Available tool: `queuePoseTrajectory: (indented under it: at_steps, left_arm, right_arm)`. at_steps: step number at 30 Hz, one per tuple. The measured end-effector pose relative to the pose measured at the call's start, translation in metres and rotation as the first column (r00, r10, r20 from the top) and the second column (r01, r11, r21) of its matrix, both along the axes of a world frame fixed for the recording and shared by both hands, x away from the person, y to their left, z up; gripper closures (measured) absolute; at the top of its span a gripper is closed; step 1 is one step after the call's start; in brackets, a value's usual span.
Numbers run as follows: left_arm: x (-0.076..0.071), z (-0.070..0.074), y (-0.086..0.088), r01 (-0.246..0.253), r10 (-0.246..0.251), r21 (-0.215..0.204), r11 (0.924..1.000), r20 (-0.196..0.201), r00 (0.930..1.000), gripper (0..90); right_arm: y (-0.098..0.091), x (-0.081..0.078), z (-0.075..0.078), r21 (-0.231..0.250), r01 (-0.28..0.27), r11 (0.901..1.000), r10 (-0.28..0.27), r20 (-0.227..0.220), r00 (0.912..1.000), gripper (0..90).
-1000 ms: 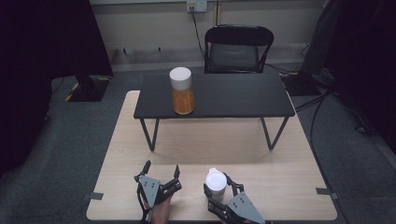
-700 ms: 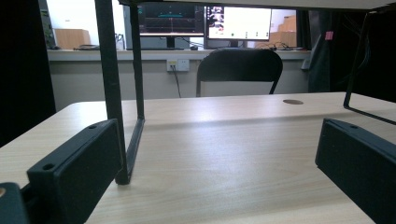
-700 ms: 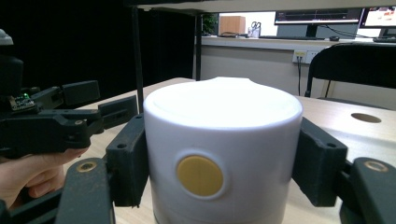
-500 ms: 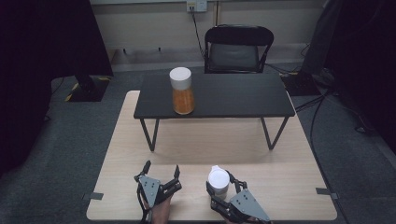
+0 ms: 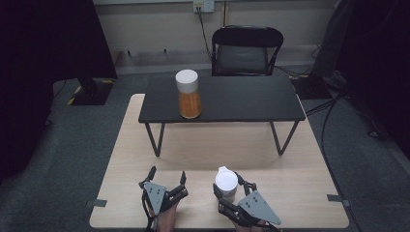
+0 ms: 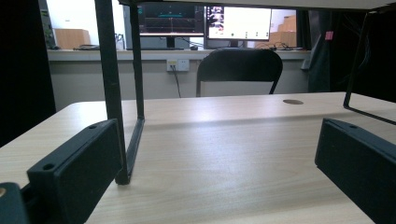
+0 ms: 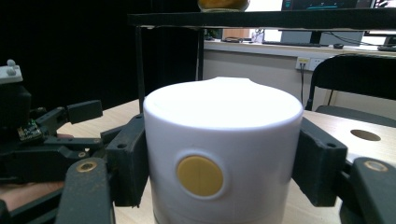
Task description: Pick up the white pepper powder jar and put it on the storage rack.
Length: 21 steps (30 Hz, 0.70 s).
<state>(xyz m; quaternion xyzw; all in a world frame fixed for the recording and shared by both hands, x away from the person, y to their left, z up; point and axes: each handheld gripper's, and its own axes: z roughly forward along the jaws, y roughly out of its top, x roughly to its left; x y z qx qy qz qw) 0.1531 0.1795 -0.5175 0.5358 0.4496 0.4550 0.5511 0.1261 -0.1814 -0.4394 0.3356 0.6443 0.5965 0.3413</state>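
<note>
Two tools work at the near edge of the surface (image 5: 309, 193). The right tool (image 5: 226, 189) is clenched on the white container (image 5: 226, 182), one jaw on each side of it, and has lifted it slightly compared with a second ago; the pick-up appears secured. The left tool (image 5: 168, 177) rests beside it, jaws released and empty. Farther off, an orange-filled jar (image 5: 188, 94) stands on the black shelf (image 5: 251, 99).

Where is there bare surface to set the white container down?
The right gripper is shut on the white container. Free patches: the wooden table to that gripper's right, the strip between the black shelf's legs, and the black shelf right of the orange-filled jar. Crowded: the near edge, beside the open left gripper.
</note>
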Motion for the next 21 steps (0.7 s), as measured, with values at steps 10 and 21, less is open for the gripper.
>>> queuePoseTrajectory:
  at_steps: [10,21]
  left_arm:
    - [0.000,0.000,0.000,0.000,0.000,0.000,1.0000,0.000,1.0000,0.2]
    - [0.000,0.000,0.000,0.000,0.000,0.000,1.0000,0.000,1.0000,0.2]
  right_arm:
    - [-0.004,0.011,0.023,-0.004,-0.008,1.0000,0.008,-0.005,1.0000,30.3]
    - [-0.006,0.029,0.054,-0.034,-0.012,0.9994,0.012,0.006,0.9999,30.3]
